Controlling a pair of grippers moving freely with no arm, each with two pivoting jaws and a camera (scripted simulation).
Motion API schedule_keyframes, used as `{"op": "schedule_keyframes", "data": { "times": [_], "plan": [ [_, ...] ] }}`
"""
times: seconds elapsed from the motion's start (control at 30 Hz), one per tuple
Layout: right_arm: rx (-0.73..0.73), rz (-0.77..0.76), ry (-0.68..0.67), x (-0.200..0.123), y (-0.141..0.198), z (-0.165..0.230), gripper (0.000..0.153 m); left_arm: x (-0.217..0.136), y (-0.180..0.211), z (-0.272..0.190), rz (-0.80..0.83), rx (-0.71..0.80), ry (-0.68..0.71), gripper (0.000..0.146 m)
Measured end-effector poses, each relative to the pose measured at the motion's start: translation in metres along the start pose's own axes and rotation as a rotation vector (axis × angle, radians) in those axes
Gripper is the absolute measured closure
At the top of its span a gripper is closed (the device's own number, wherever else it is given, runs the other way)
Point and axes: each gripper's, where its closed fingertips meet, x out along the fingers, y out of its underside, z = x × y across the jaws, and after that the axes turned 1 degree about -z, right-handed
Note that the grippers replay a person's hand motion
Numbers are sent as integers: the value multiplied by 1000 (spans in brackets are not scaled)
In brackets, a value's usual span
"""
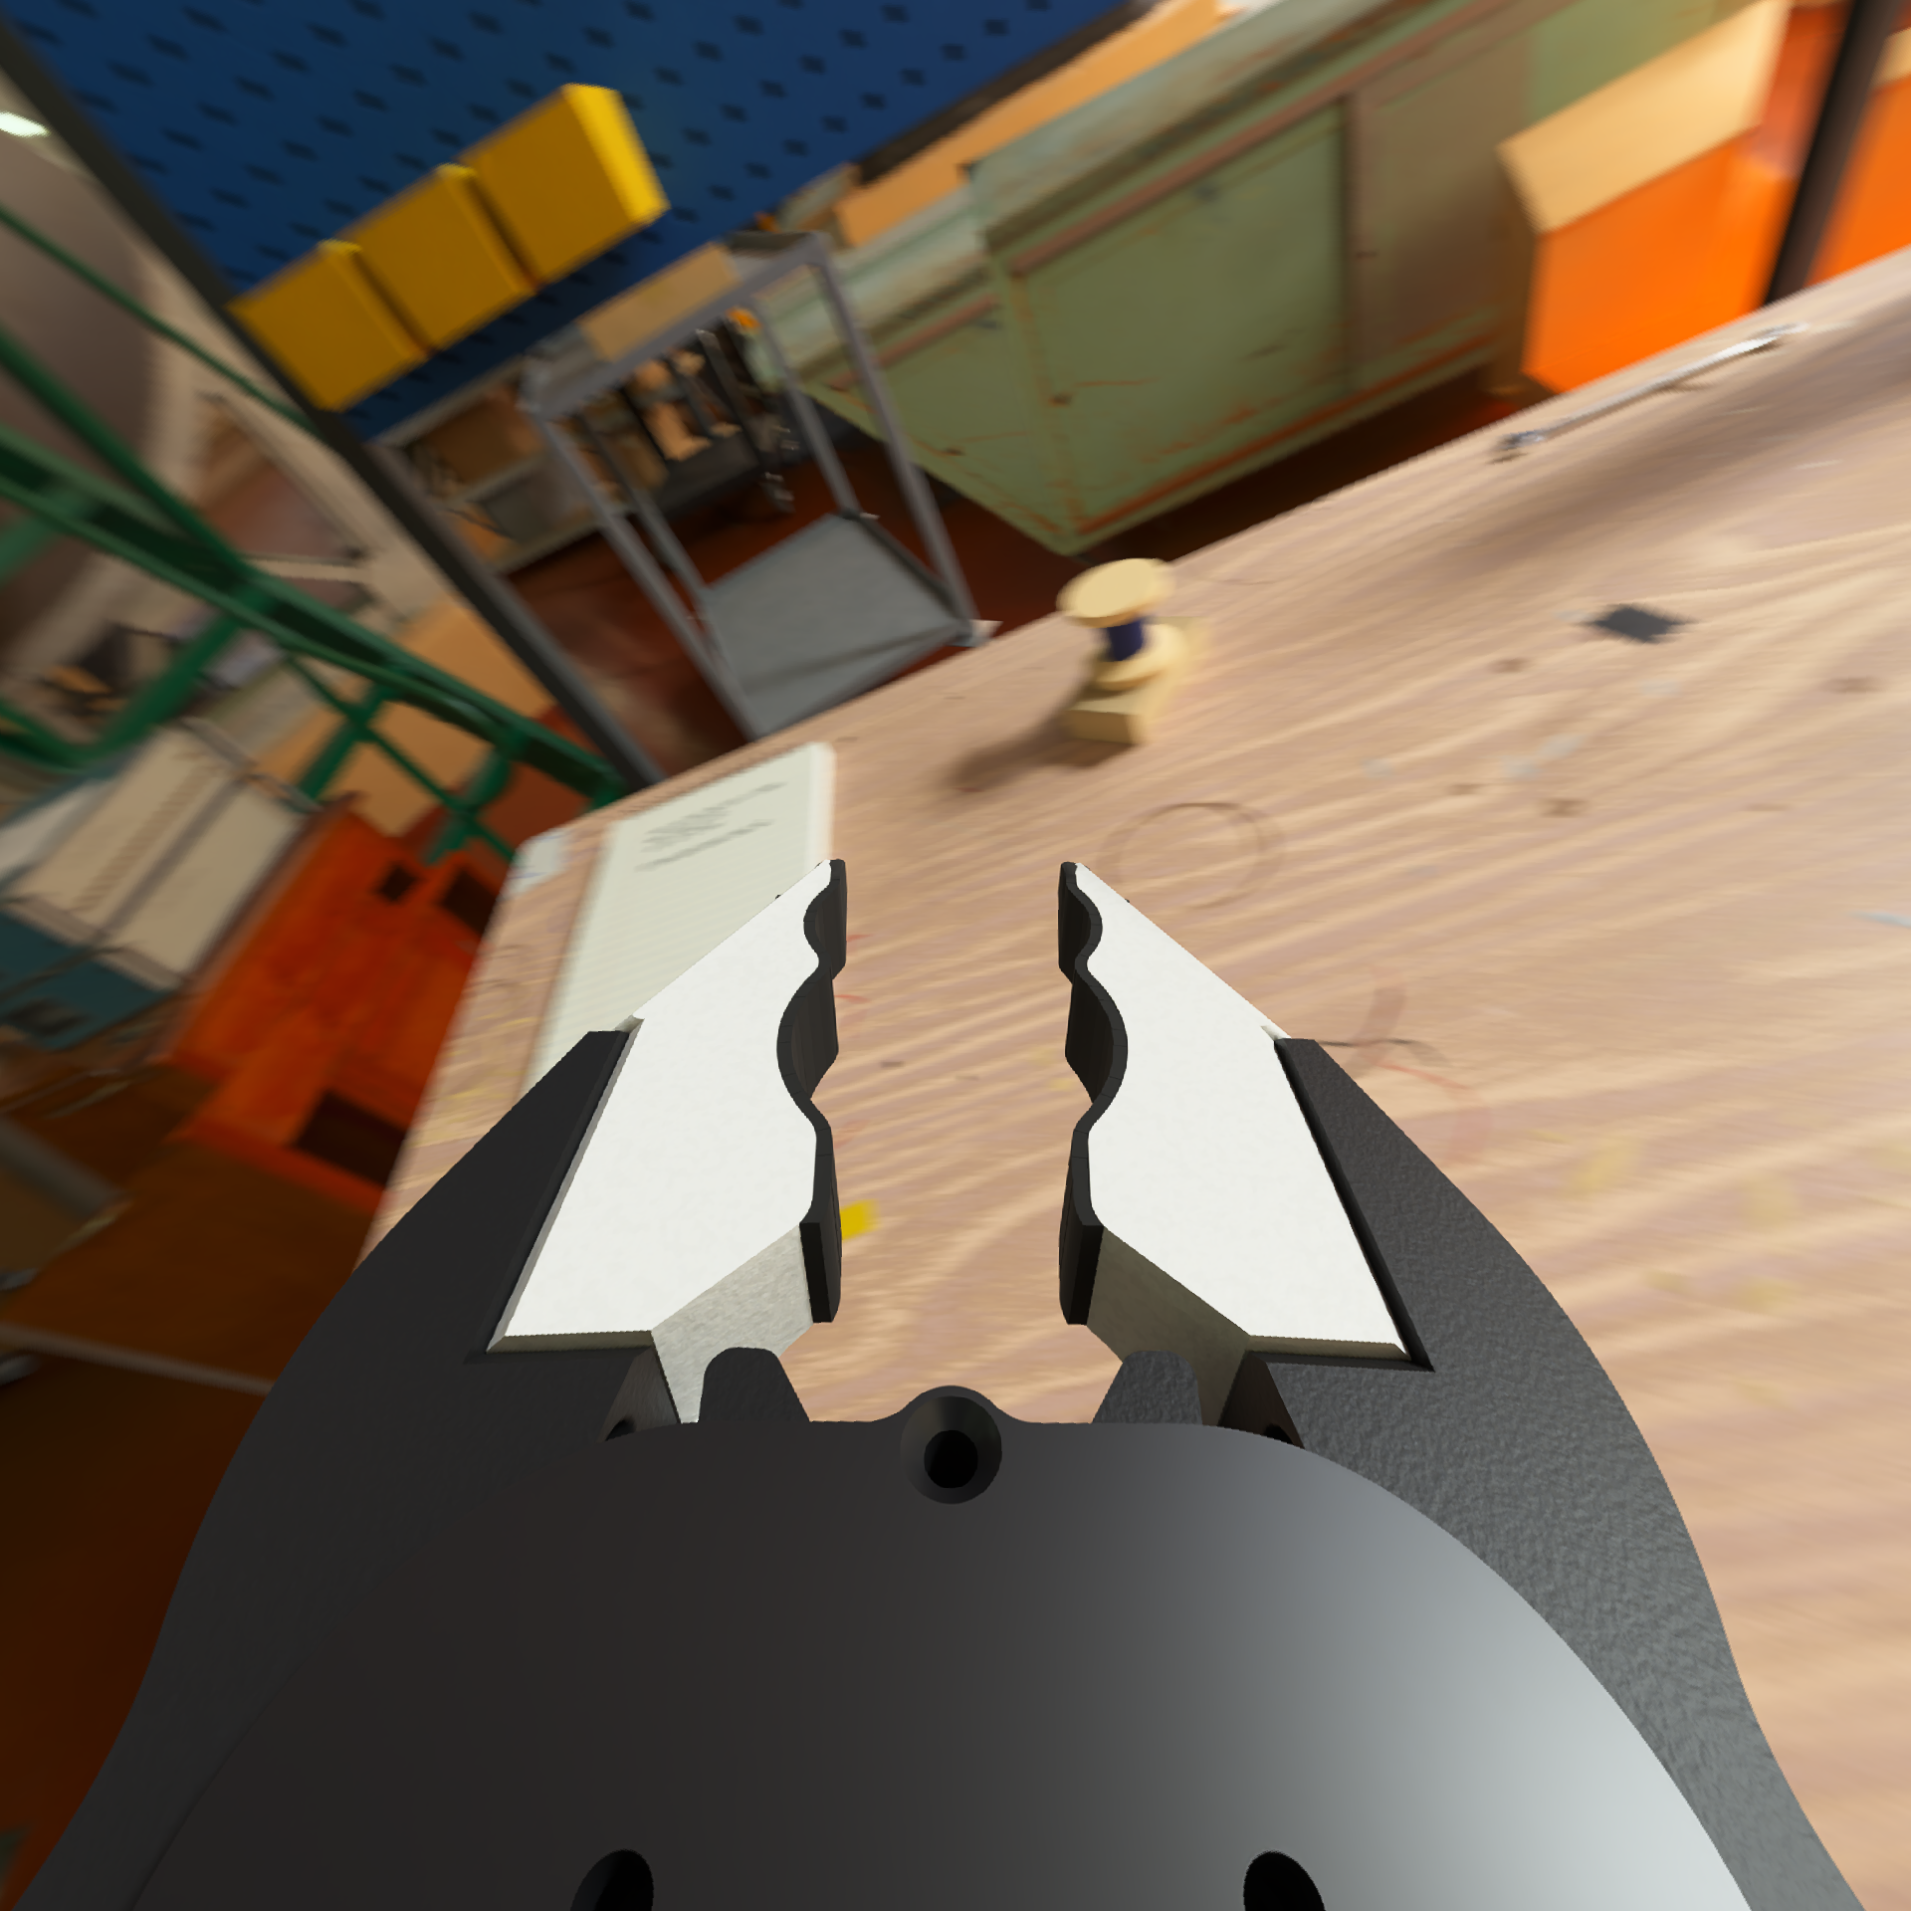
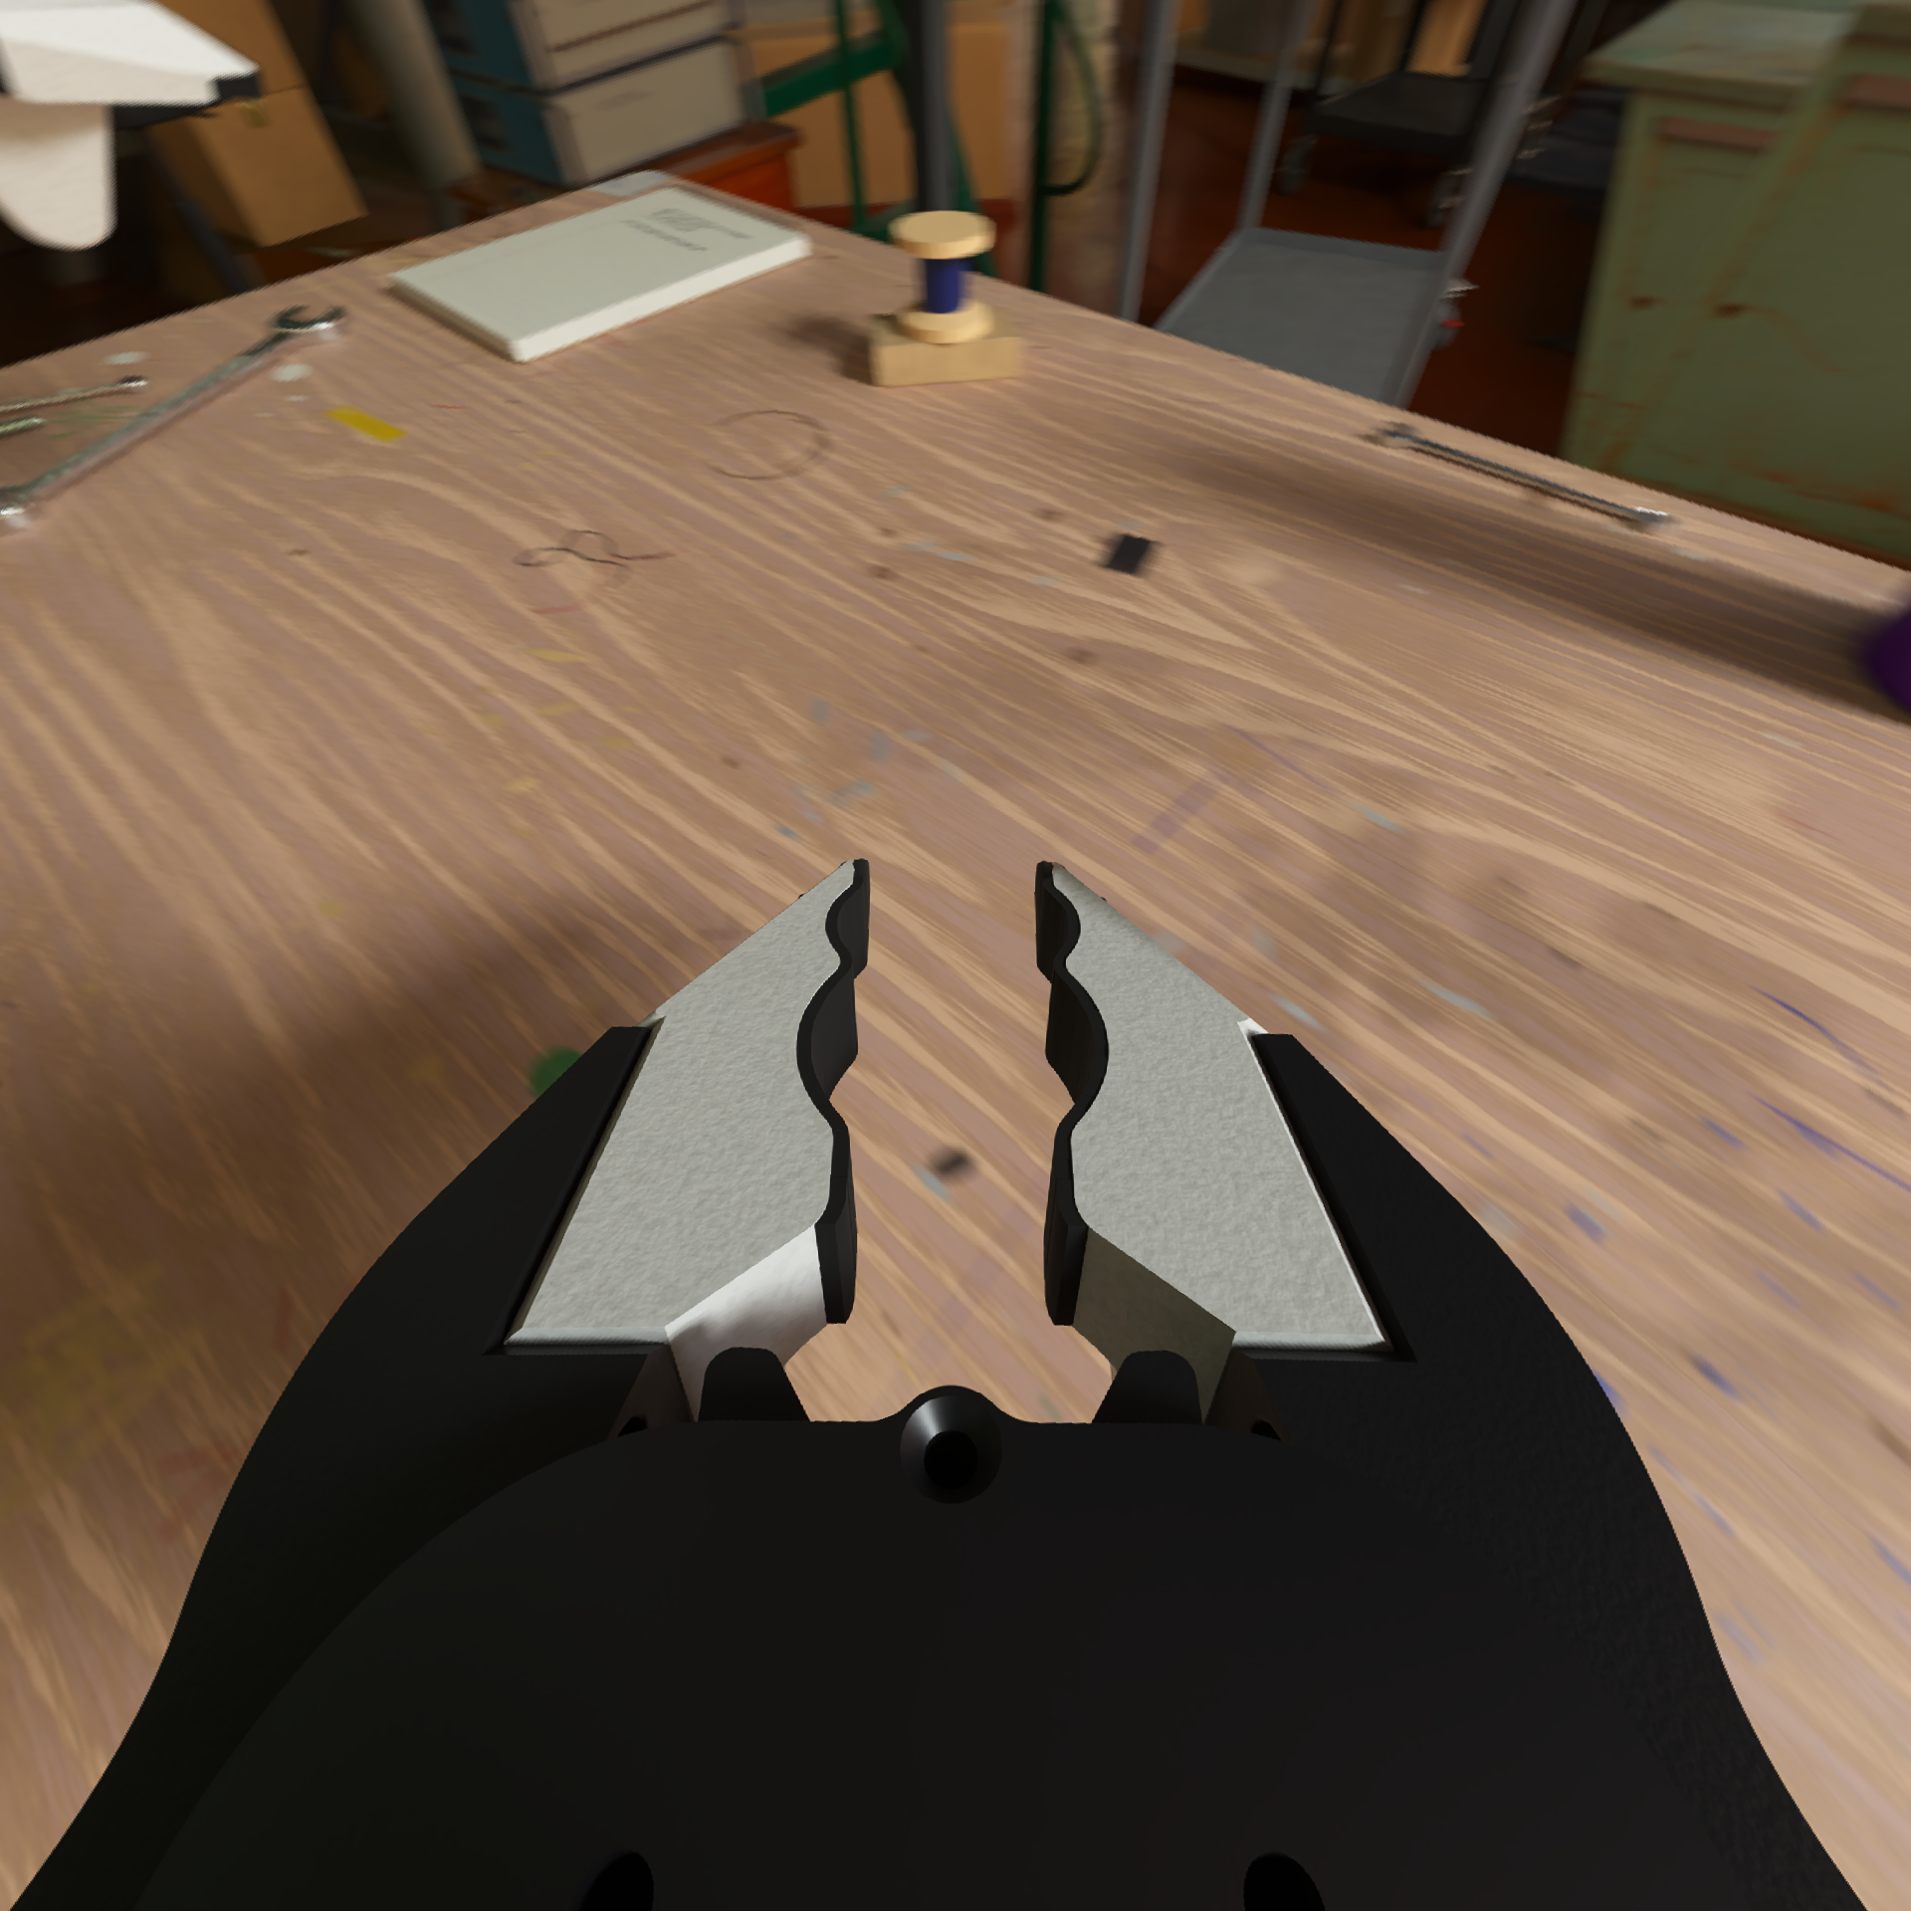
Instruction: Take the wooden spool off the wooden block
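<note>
A wooden spool (image 2: 942, 274) with dark blue thread stands upright on a pale wooden block (image 2: 943, 357) near the far edge of the wooden table. It also shows in the left wrist view, spool (image 1: 1120, 620) on block (image 1: 1115, 714), tilted by the camera angle. My left gripper (image 1: 951, 879) is open and empty, well short of the spool. My right gripper (image 2: 951, 879) is open and empty, far back from the spool above the table's middle. The left gripper's white fingers (image 2: 62, 124) show at the top left of the right wrist view.
A white notepad (image 2: 600, 271) lies left of the block, also in the left wrist view (image 1: 703, 889). Wrenches lie at the left (image 2: 176, 403) and right (image 2: 1520, 476). The table's far edge (image 2: 1189, 331) runs just behind the block. A purple thing (image 2: 1892, 651) is at the right edge.
</note>
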Motion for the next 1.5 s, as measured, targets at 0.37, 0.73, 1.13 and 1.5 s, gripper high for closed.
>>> {"op": "schedule_keyframes", "data": {
  "times": [0.37,0.73,1.13,1.5],
  "plan": [
    [147,-77,331,-137,53,-119,119,-54,-31,-297,77,-226,693,100],
    [183,-52,325,-133,63,-119,123,-30,-24,-278,85,-322,655,101],
    [240,-42,314,-132,66,-124,125,-29,-20,-288,112,-297,708,101],
    [215,-35,291,-131,66,-118,125,18,-80,-195,175,170,706,92]
  ]
}}
